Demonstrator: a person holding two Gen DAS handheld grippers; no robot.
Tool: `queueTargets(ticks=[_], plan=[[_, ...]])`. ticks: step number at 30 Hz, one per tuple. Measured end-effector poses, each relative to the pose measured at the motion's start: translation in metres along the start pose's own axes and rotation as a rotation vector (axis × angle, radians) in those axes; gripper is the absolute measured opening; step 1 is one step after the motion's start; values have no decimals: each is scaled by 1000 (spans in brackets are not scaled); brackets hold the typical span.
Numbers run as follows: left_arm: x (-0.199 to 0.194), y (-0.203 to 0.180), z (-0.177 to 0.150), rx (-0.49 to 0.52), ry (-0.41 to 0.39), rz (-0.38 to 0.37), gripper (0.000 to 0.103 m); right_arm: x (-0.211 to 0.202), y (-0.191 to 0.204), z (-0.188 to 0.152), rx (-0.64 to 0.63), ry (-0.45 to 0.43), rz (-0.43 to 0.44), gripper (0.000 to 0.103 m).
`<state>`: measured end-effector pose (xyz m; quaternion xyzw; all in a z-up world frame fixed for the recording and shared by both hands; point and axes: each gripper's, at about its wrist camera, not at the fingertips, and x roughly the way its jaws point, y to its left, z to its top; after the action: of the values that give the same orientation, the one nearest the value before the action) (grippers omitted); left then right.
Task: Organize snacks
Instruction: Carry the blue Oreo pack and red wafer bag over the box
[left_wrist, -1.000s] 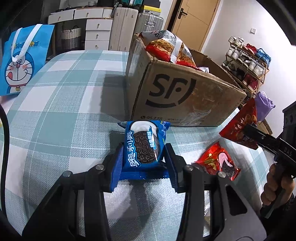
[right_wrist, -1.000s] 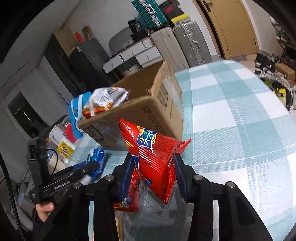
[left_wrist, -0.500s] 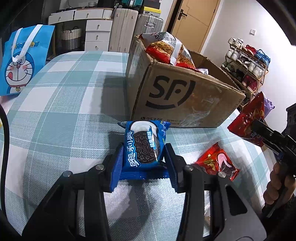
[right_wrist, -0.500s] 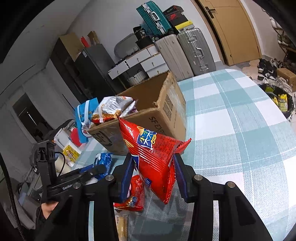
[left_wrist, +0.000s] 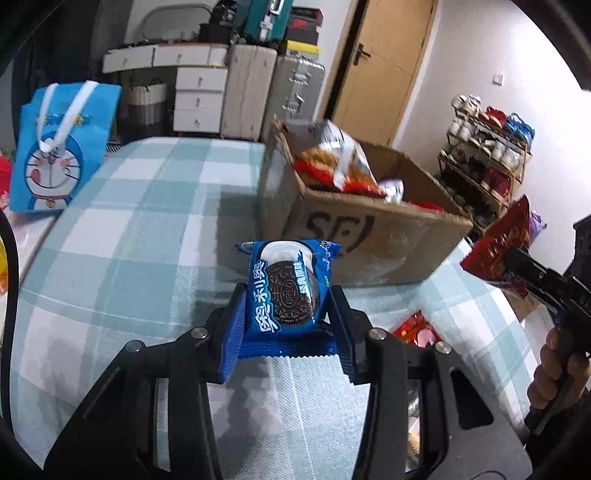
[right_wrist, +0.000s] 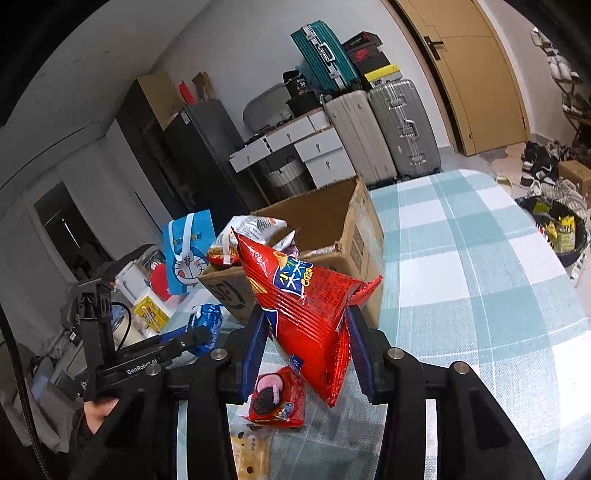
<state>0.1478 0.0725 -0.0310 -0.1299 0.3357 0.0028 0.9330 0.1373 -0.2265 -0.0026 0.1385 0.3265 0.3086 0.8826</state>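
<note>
Left gripper (left_wrist: 286, 314) clamped on blue Oreo pack (left_wrist: 286, 291), above tablecloth (left_wrist: 122, 258). Right gripper (right_wrist: 306, 343) clamped on red crisp bag (right_wrist: 306, 314), near cardboard box (right_wrist: 354, 243).

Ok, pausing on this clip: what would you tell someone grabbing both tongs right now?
Left tongs: shut on the blue Oreo packet, lifted above the checked table.
Right tongs: shut on the red crisp bag, also aloft.
Done: the brown cardboard box already holds several snack bags.
Left: drop both in; the small red biscuit packet and a pale wrapped snack remain on the table.
</note>
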Motion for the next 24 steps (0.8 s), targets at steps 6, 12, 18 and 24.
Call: queueTargets(ticks=[6,12,18,24], plan=[[-21,11,12,-30,-50,33,40,-6,4,4,-9,-22,-7,43],[-37,16,34,-34,-106,46,40,-8,9,15,-11,-50,-20,43],[-33,11,58,-16,-123,41,40,0,21,34,-45,-58,-24,43],[-21,-1,74,14,-120,32,40,8,31,55,-78,-81,-33,43]])
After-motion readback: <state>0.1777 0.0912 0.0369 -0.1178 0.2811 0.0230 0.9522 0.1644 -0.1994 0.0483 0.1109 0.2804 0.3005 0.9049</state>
